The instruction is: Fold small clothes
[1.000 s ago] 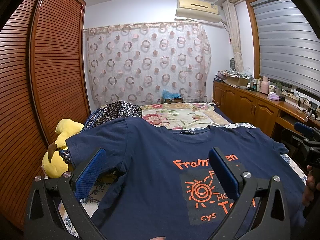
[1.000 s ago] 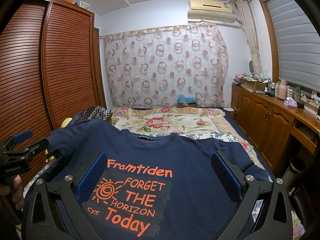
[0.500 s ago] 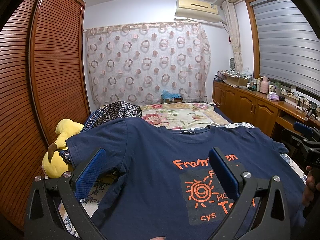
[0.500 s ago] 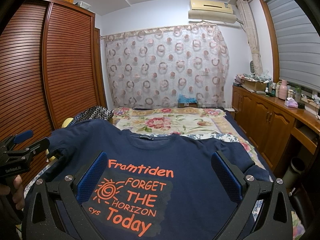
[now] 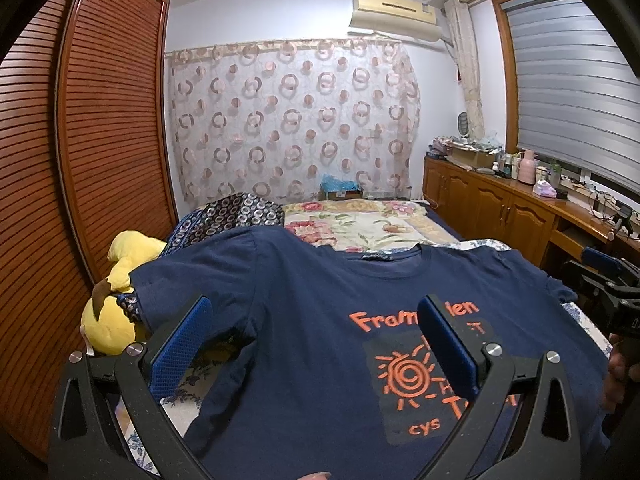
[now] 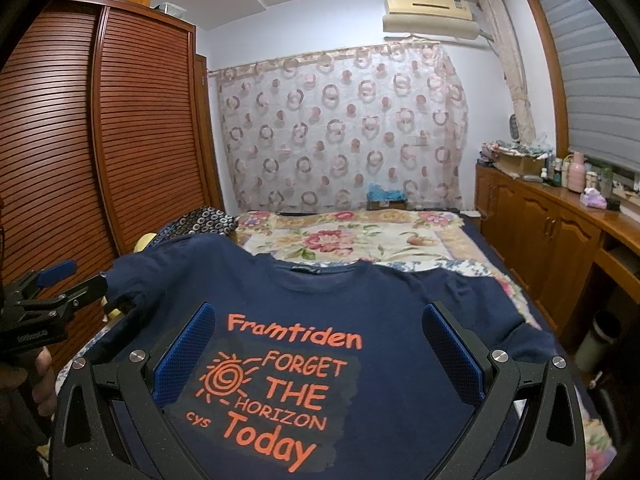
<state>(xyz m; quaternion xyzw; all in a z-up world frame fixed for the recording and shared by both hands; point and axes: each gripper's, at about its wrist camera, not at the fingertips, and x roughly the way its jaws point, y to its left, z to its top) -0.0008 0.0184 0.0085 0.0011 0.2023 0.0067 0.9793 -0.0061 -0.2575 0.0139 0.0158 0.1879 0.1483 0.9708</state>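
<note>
Bed point(image 6: 472, 236) fills mid-frame, floral cover toward the curtain. Navy T-shirt point(image 5: 320, 300) lies spread flat across its near end, print up, collar away from the cameras, filling the lower centre of both views. Left gripper point(image 5: 314, 346), bottom of frame: jaws wide apart above the shirt, nothing between the blue pads. Right gripper point(image 6: 320, 354): likewise spread wide over the orange print, holding nothing. Yellow plush toy point(image 5: 116, 300) at lower left, beside the sleeve.

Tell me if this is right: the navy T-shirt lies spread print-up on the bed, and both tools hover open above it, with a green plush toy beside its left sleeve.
Nearly: the plush toy is yellow, not green, as the left wrist view shows. The rest holds.
</note>
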